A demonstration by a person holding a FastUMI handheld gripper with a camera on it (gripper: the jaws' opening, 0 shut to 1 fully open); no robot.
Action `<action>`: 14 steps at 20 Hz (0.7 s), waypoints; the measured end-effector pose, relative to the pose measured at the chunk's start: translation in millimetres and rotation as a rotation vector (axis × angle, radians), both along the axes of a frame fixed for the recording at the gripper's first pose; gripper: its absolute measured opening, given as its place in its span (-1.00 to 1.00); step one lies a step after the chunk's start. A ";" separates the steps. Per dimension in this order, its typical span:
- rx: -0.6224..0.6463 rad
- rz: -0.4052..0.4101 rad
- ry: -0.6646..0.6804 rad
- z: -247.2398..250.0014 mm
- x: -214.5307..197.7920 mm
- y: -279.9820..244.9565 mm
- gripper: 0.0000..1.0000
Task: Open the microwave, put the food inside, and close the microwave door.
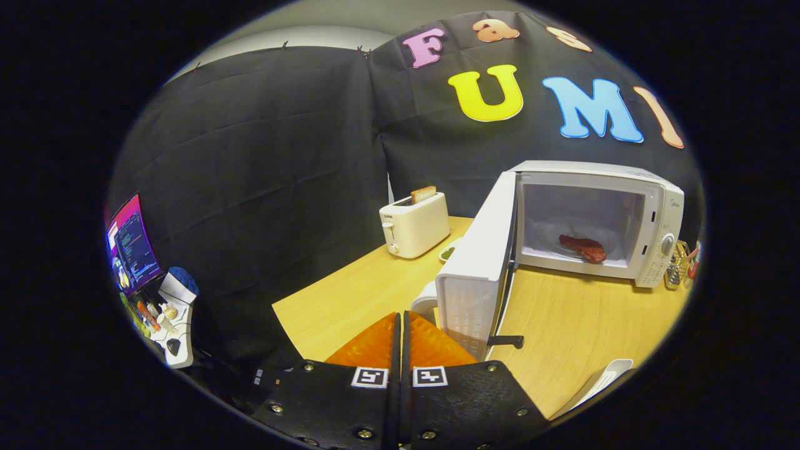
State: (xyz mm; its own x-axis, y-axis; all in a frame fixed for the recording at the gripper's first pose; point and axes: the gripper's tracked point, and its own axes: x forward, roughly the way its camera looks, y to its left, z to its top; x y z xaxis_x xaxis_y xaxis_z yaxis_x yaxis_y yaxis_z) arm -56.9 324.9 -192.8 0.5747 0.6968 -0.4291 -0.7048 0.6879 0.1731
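Note:
A white microwave [656, 212] stands on the wooden table [575, 325], beyond the fingers and to their right. Its door [478, 262] is swung wide open toward me. Its free end stands just ahead of the fingers, slightly to their right. Inside the cavity a reddish piece of food [584, 247] lies on the glass plate. My gripper [400, 319] is shut, its two fingers pressed together with nothing between them, just left of the door's outer face.
A white toaster [415, 225] with a slice of bread in it stands at the table's back. A small dish [447, 252] with green bits sits beside it. A white object [600, 381] lies at the table's near right edge. Left of the table is a monitor [131, 244].

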 end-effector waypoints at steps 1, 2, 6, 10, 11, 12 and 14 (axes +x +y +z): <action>-0.008 -0.004 -0.008 0.7 1.1 -8.6 -0.99; -0.014 -0.010 -0.013 1.1 2.7 -16.6 -0.99; -0.038 -0.038 -0.024 0.0 10.6 -48.7 -0.99; -0.063 -0.130 -0.042 2.4 37.7 -87.3 -0.99; -0.063 -0.157 -0.039 2.8 45.6 -97.3 -0.99; -0.062 -0.183 -0.034 3.6 53.1 -106.6 -0.99; -0.067 -0.234 -0.033 3.8 67.8 -126.3 -0.99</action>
State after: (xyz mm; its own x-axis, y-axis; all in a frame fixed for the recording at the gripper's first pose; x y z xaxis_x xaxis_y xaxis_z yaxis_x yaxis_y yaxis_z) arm 10.9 198.6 -189.0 0.7315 0.5137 -0.4483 -0.5296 0.8422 0.1010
